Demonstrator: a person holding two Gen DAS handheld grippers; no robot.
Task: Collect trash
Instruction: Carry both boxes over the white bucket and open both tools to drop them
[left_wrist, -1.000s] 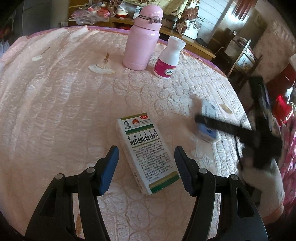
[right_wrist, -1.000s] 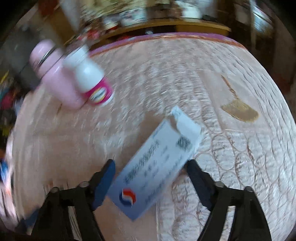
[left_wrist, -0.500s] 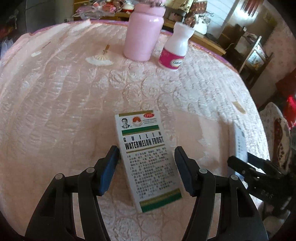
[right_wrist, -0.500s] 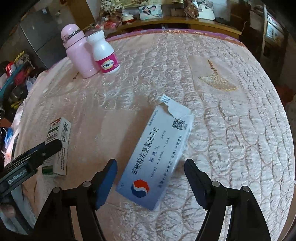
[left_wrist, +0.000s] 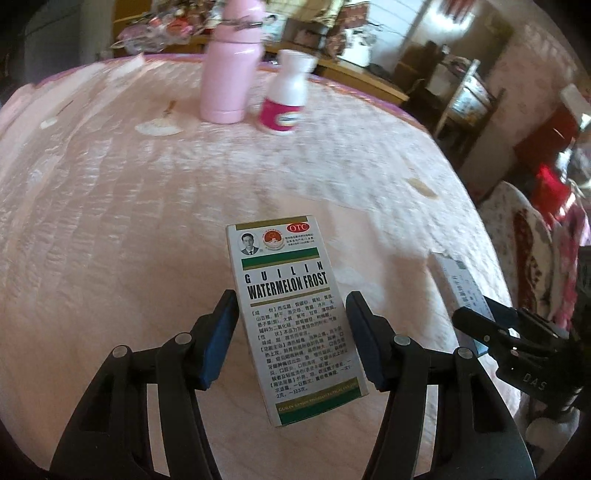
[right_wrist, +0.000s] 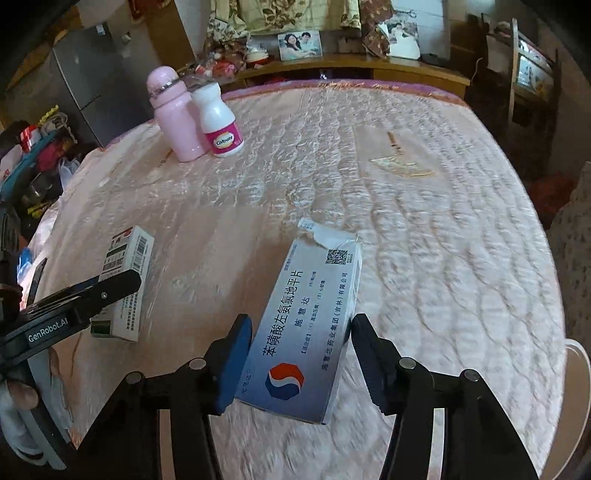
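Straddling the Guilin Watermelon Frost box (left_wrist: 291, 314), the left gripper (left_wrist: 291, 339) had its blue pads set either side of the carton, a sliver of gap showing on the left, so whether it was truly clamped I couldn't tell. The right gripper (right_wrist: 300, 363) sat the same way around the white-and-blue tablet box (right_wrist: 310, 325), left pad against the carton's edge, right pad at or just off the other side; grip firmness was unclear there too. That carton's torn flap pointed away from the fingers. From the right wrist view, the watermelon frost box appeared off to the left in the other gripper. Both boxes lay over the pink quilted mattress (right_wrist: 424, 240). Far ahead stood a pink flask (left_wrist: 231, 70) with a white Caltrate bottle (right_wrist: 219, 118) just beside it. A fan-shaped embroidered motif (right_wrist: 400, 166) lay ahead to the right.
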